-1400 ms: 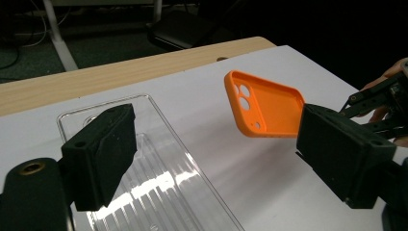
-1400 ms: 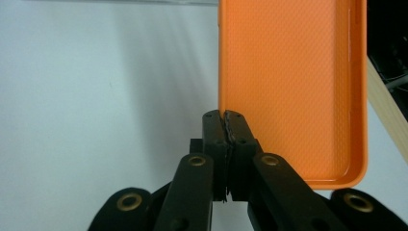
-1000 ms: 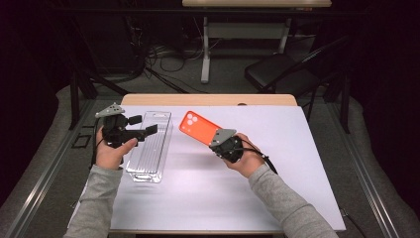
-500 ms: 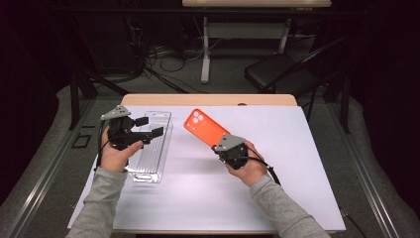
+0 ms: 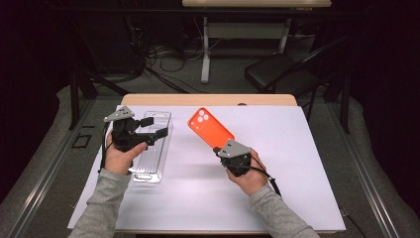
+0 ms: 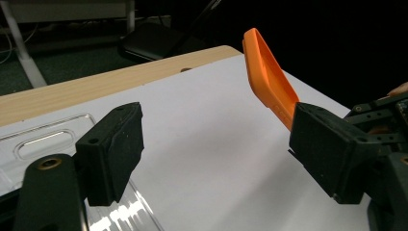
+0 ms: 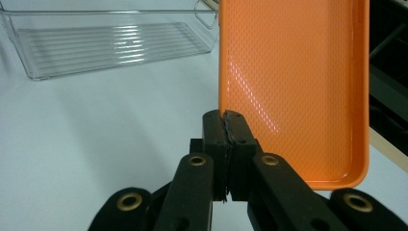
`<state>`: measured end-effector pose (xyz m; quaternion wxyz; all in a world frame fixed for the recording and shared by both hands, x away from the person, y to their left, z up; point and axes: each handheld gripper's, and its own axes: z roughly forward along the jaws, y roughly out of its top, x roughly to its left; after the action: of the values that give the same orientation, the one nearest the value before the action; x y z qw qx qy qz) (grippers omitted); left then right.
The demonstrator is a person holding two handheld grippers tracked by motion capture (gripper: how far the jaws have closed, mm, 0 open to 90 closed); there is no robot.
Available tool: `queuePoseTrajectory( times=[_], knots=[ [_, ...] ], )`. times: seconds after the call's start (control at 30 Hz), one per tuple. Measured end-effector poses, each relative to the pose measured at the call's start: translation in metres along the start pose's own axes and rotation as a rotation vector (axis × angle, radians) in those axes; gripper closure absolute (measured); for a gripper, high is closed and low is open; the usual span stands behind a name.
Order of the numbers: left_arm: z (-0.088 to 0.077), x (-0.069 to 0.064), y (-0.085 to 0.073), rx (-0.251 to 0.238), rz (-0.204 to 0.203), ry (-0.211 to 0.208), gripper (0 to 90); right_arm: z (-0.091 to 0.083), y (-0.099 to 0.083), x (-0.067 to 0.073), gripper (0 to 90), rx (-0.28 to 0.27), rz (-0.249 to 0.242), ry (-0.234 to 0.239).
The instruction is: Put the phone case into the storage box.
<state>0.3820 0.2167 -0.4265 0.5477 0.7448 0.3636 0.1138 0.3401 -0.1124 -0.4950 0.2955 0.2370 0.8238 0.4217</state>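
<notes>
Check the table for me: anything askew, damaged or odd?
Nothing looks damaged or spilled. The orange case is off the table, tilted, pinched at one edge by the right tool. The clear tray lies flat under the open left tool.

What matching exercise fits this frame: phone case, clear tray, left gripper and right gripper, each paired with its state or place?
1. orange phone case
2. clear plastic tray
3. left gripper
4. right gripper

a. jaws apart, nothing between them
b. lying on the white table, under one hand
c. jaws pinched on a thin edge
d. lifted off the table, tilted

Pairs: 1-d, 2-b, 3-a, 4-c
</notes>
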Motion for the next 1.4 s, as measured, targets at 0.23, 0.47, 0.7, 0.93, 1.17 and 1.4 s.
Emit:
queuePoseTrajectory(
  times=[0.23,0.47,0.7,0.93,1.17,1.4],
  knots=[
    [0.003,-0.008,0.0,-0.003,0.013,-0.023,24.4,-0.004,-0.004,0.006,89.4,-0.034,0.036,-0.02],
    [0.007,-0.017,-0.002,-0.003,0.019,-0.03,27.9,-0.007,-0.004,0.011,89.3,-0.066,0.049,-0.022],
    [0.009,-0.021,-0.004,-0.006,-0.012,-0.043,32.6,-0.01,-0.005,0.014,89.4,-0.081,0.063,-0.033],
    [0.01,-0.025,-0.004,-0.015,-0.012,-0.059,34.8,-0.011,-0.005,0.014,89.4,-0.093,0.072,-0.042],
    [0.014,-0.03,-0.006,-0.021,-0.001,-0.072,36.6,-0.012,-0.004,0.016,89.4,-0.105,0.073,-0.045],
    [0.018,-0.037,-0.007,-0.019,-0.002,-0.099,37.6,-0.013,-0.004,0.017,89.4,-0.111,0.075,-0.05]
  ],
)
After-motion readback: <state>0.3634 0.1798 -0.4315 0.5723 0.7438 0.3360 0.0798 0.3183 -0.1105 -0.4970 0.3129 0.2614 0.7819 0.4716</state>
